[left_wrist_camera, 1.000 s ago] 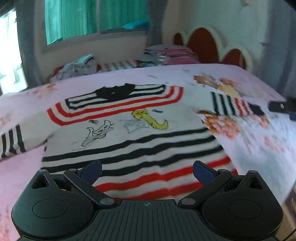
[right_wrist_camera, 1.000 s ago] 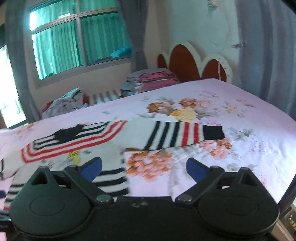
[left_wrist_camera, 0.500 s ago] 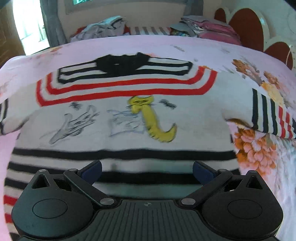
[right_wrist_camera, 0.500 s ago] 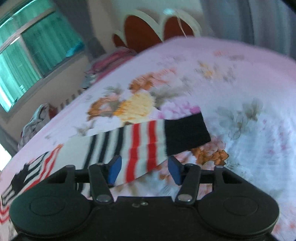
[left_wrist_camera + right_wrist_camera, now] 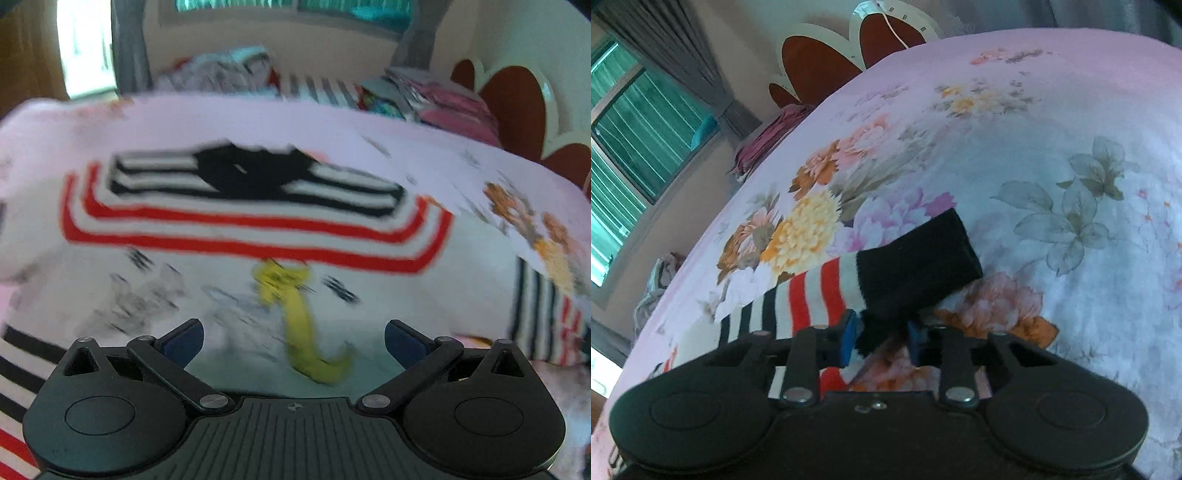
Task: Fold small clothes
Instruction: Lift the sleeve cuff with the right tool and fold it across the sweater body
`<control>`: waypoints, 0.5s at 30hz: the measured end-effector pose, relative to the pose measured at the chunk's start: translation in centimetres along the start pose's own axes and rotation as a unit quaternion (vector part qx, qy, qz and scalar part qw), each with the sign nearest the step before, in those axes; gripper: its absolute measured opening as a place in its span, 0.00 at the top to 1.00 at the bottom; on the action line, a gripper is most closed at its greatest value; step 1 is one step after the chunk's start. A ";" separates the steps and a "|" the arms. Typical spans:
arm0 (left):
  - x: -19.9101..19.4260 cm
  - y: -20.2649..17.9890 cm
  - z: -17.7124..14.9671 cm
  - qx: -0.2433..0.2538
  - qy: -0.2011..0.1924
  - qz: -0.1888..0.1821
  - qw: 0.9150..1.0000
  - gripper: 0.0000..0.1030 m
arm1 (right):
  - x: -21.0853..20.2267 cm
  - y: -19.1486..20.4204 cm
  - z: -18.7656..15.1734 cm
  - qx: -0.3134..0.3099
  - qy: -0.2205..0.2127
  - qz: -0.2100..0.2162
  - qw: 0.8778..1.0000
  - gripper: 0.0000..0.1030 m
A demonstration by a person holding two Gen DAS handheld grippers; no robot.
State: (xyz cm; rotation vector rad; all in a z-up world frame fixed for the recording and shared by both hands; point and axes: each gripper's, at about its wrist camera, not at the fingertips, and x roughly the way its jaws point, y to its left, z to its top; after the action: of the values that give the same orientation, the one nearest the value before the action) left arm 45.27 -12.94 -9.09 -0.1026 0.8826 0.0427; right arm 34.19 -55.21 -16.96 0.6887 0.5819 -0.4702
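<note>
Your right hand-held gripper (image 5: 882, 338) is closing on the black cuff (image 5: 916, 273); bite deep before lifting. Left hand-held gripper (image 5: 293, 338) hangs released over the sweater (image 5: 258, 295).

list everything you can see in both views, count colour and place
sweater: 1, white with black and red stripes, flat on bed
cuff: 1, black, end of sweater sleeve, bunched between the right jaws
sheet: 1, pink floral, covers bed
headboard: 1, red-brown with white scalloped trim, far end of bed
folded stack: 1, mostly pink, by headboard
loose pile: 1, pale mixed colours, far edge of bed
window: 1, green-tinted, far wall
curtain: 1, grey, beside window
left gripper: 1, black with blue pads, open over sweater front
right gripper: 1, same colours, jaws closing on cuff
</note>
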 end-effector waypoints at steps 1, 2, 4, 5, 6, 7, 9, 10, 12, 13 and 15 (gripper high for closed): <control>-0.1 0.6 0.0 0.007 -0.008 0.010 1.000 0.00 | 0.1 0.5 0.1 -0.017 0.000 -0.010 1.000 0.84; 0.0 1.5 0.0 0.009 -0.011 0.019 1.000 0.00 | 0.0 1.7 0.1 -0.056 -0.002 -0.023 0.998 0.90; 0.3 3.5 0.0 0.009 -0.006 0.031 0.999 0.00 | -0.8 5.0 -0.3 -0.131 -0.012 -0.006 0.991 0.91; 0.6 4.6 0.0 0.007 -0.002 0.031 0.999 0.00 | -1.3 6.7 -0.6 -0.157 -0.015 0.012 0.987 0.91; 0.8 5.9 0.0 -0.001 -0.002 0.023 1.000 0.00 | -1.8 8.9 -1.2 -0.187 -0.017 0.035 0.982 0.91; 1.0 7.2 0.0 -0.013 -0.003 0.012 1.000 0.00 | -2.3 11.1 -2.0 -0.214 -0.016 0.057 0.975 0.91; 1.5 9.7 0.2 -0.036 -0.005 -0.006 0.999 0.00 | -3.0 15.0 -3.8 -0.235 -0.001 0.097 0.967 0.92; 1.6 11.0 0.4 -0.039 -0.008 -0.021 0.999 0.00 | -3.2 16.9 -4.9 -0.244 0.006 0.111 0.963 0.92; 1.6 12.8 0.8 -0.031 -0.018 -0.028 0.999 0.00 | -3.2 20.5 -7.4 -0.268 0.023 0.135 0.954 0.92; 1.4 13.6 0.9 -0.029 -0.024 -0.028 0.999 0.00 | -3.0 22.1 -8.5 -0.278 0.034 0.147 0.949 0.92; 1.1 15.5 1.1 -0.031 -0.030 -0.038 0.998 0.00 | -2.6 25.3 -11.3 -0.307 0.054 0.169 0.935 0.92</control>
State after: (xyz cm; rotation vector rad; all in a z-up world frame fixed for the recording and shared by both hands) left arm 45.58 2.59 -10.38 -0.1923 0.8162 0.0015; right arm 43.03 -29.46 -10.97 0.2031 0.6543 0.0833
